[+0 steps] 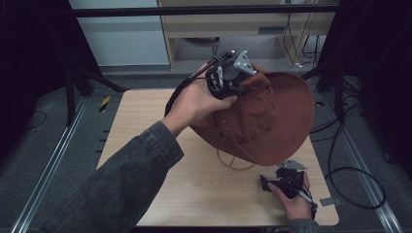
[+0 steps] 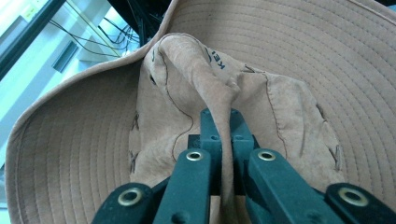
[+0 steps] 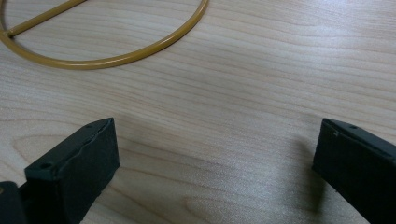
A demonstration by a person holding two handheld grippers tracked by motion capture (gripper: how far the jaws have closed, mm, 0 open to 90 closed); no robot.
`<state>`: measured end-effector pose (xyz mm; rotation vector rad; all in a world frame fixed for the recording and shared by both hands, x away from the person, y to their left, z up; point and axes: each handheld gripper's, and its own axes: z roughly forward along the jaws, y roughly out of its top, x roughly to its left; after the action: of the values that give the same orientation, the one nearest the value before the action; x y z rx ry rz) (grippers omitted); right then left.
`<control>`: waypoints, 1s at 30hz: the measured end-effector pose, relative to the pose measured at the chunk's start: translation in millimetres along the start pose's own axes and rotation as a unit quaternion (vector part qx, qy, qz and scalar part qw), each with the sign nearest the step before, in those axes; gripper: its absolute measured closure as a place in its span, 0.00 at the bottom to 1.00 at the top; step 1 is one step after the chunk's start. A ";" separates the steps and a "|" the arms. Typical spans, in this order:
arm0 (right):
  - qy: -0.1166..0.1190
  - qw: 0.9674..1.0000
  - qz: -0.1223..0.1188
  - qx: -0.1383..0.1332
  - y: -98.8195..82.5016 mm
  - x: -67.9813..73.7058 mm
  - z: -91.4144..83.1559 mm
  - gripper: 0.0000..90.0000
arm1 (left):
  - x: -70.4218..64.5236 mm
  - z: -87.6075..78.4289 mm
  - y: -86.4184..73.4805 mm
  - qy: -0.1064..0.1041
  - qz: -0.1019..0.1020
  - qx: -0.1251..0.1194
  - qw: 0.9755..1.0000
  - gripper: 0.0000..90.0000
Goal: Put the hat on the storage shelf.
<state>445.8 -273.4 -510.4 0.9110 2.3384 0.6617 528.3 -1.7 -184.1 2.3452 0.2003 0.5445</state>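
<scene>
A brown wide-brimmed suede hat (image 1: 272, 116) hangs tilted above the wooden table (image 1: 160, 184), its crown toward me. My left gripper (image 1: 228, 75) is shut on a pinched fold of the hat's crown (image 2: 219, 98), which runs between the two black jaws in the left gripper view. Below the hat a brass wire ring (image 1: 235, 162) rests on the table, and its curve (image 3: 140, 51) lies ahead of my right gripper (image 3: 215, 154). My right gripper (image 1: 286, 182) rests low near the table's front right, jaws wide open over bare wood.
A small grey plate (image 1: 330, 201) lies by the table's right front corner. Black cables (image 1: 350, 170) trail off the right side onto the floor. Metal rails (image 1: 48, 170) run along both sides of the table, with a cabinet (image 1: 233, 29) behind.
</scene>
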 end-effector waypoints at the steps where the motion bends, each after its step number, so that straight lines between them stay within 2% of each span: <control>1: 0.000 1.000 0.000 0.000 0.0 0.0 0.0 0.00 | 0.0 1.5 0.4 -0.001 0.001 0.003 1.000 0.98; 13: -0.007 1.000 -0.003 -0.001 0.2 -0.9 0.3 0.00 | -2.7 20.8 0.4 -0.007 0.007 0.022 1.000 0.98; 18: -0.007 1.000 -0.003 0.000 0.2 -0.8 0.3 0.00 | -1.4 26.9 -1.7 -0.011 -0.002 0.022 1.000 0.98; 30: -0.007 1.000 -0.003 -0.001 0.2 -0.9 0.3 0.00 | -3.1 39.6 -4.9 -0.017 -0.005 0.036 0.999 0.96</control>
<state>446.7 -273.9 -510.2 0.9047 2.3273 0.6520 542.9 -23.3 -214.5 2.4195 0.2187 0.4989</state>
